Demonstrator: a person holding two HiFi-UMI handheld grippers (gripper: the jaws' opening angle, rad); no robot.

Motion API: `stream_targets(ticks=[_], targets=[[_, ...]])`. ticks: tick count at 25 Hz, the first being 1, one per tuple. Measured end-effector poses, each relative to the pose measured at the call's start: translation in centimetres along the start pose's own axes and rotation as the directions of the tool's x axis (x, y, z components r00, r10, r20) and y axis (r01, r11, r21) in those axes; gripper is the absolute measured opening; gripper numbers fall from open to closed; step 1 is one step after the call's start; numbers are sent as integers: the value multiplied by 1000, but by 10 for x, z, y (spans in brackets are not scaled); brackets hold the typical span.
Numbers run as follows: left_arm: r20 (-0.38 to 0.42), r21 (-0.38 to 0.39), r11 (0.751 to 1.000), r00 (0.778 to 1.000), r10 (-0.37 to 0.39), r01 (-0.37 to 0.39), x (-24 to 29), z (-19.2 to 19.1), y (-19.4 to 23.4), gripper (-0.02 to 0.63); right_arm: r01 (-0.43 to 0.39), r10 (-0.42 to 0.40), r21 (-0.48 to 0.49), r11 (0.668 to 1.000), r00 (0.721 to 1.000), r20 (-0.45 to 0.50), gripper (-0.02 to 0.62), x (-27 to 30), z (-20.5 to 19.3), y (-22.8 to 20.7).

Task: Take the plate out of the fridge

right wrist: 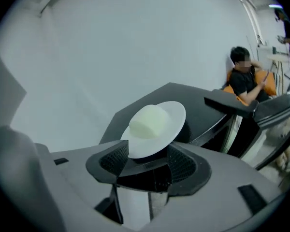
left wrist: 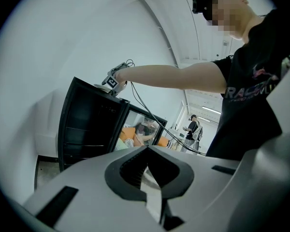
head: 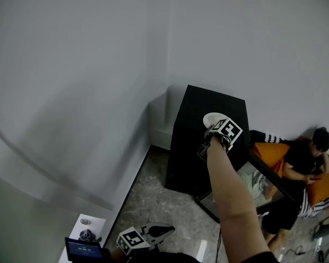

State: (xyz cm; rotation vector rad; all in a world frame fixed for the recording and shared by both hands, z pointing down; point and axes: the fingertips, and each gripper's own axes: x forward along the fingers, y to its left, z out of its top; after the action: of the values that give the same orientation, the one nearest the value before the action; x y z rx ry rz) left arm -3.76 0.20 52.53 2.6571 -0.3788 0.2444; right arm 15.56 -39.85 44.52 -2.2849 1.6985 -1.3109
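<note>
Head view: step in hand looks like the release. The plate is already out and sits on top of the black fridge, at 12 o'clock of the right claw. The fridge door hangs open at 4 o'clock of the fridge. The left claw is low at 6 o'clock of the frame, well apart from everything.

Left gripper view: left claw pinched together, nothing in it, idle. The fridge is at 10 o'clock, with the right arm reaching over its top.

Right gripper view: right claw wide. The near rim of the plate lies between the pads, and neither seems to press it. Plate is white, round, thin-rimmed, with a pale yellowish dome in its middle, lying flat on the fridge top, near the front edge.

Next move, judged: draw the claw straight back toward 6 o'clock, level, without nudging the rim. The plate probably slides easily on that smooth top. The door is not yet shut.
</note>
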Motion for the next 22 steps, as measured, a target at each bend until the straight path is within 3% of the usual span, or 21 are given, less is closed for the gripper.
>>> stream_targets(ticks=[5, 9, 11, 13, 15, 17, 20, 22], targets=[[-3, 0, 1000, 1000, -10, 10, 2, 3, -3, 6, 10, -14, -250, 968, 1000, -12, 244, 7, -5, 4], [-9, 7, 1000, 1000, -17, 17, 3, 4, -6, 6, 7, -13, -321, 947, 1000, -15, 245, 4, -6, 6], [-11, 9, 1000, 1000, -20, 20, 4, 4, -8, 6, -12, 10, -260, 965, 1000, -7, 247, 4, -4, 5], [-11, 5, 1000, 1000, -19, 19, 4, 3, -8, 6, -42, 42, -131, 991, 999, -1, 252, 2, -1, 3], [-12, 2, 1000, 1000, -17, 17, 4, 2, -7, 6, -53, 53, 1, 999, 999, -5, 252, -3, 1, 1], [-12, 0, 1000, 1000, -14, 14, 3, 3, -5, 6, -35, 36, 46, 998, 999, -21, 252, -4, 3, -1], [-10, 1, 1000, 1000, -11, 11, 3, 3, -5, 6, 27, -34, -111, 993, 997, -65, 255, -5, 2, -1], [-6, 0, 1000, 1000, -10, 10, 3, 3, -5, 6, 65, -86, -261, 963, 994, -72, 268, -5, 3, -3]])
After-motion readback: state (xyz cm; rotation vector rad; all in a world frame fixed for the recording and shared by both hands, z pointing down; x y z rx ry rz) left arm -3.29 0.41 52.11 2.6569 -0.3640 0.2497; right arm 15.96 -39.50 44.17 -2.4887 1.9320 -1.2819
